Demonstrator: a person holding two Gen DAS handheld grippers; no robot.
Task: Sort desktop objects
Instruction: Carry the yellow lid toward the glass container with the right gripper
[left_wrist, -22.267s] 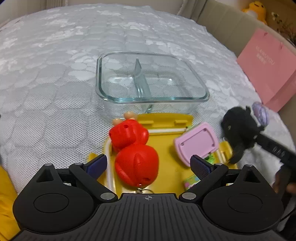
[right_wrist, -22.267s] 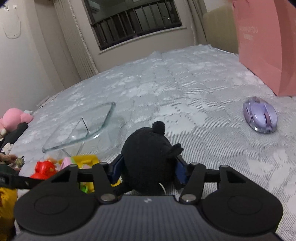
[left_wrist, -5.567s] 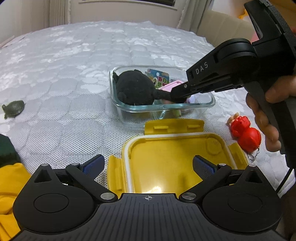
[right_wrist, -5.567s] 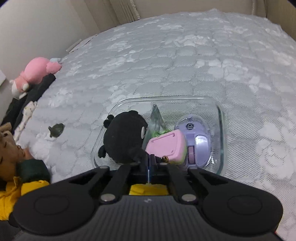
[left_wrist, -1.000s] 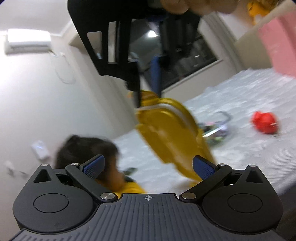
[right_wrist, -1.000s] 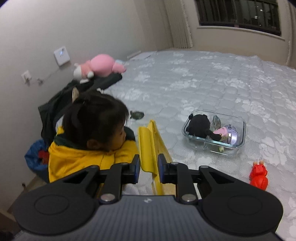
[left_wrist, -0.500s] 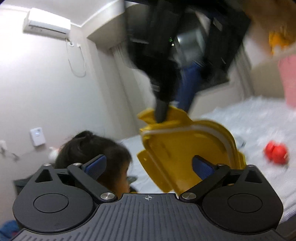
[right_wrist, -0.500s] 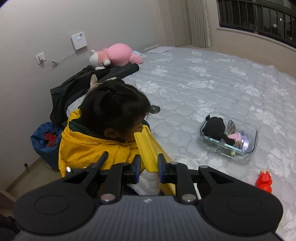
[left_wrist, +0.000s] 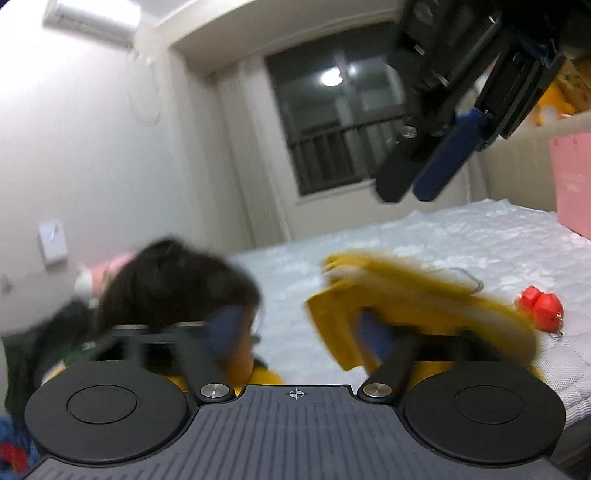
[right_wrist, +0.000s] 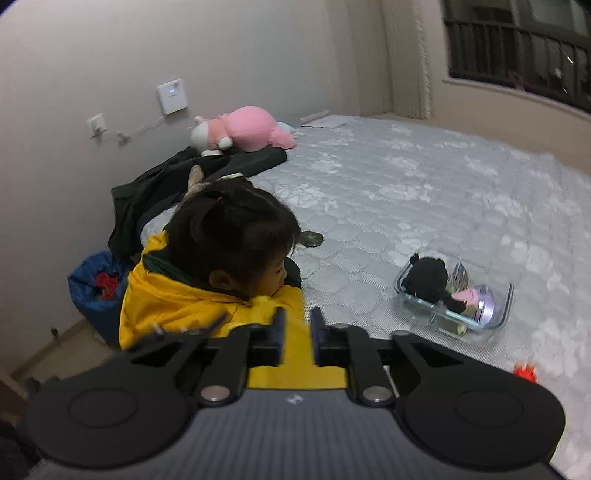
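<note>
Yellow lid (left_wrist: 417, 310) lies flat, blurred, over left gripper's (left_wrist: 295, 332) right finger; jaws wide. Right gripper (right_wrist: 297, 338) above, jaws narrow, empty. Glass box (right_wrist: 506, 306) beyond.

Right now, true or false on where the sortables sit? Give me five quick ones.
1. The black plush is inside the glass container. True.
2. The red toy is in the container too. False: it lies on the bed cover, outside the container.
3. The yellow lid is seated on the container. False: the container is uncovered, and the lid shows as a blur close in front of the left wrist camera.
4. A pink plush lies by the wall, next to dark clothing. True.
5. The child at the bed edge wears a blue jacket. False: the jacket is yellow.
</note>
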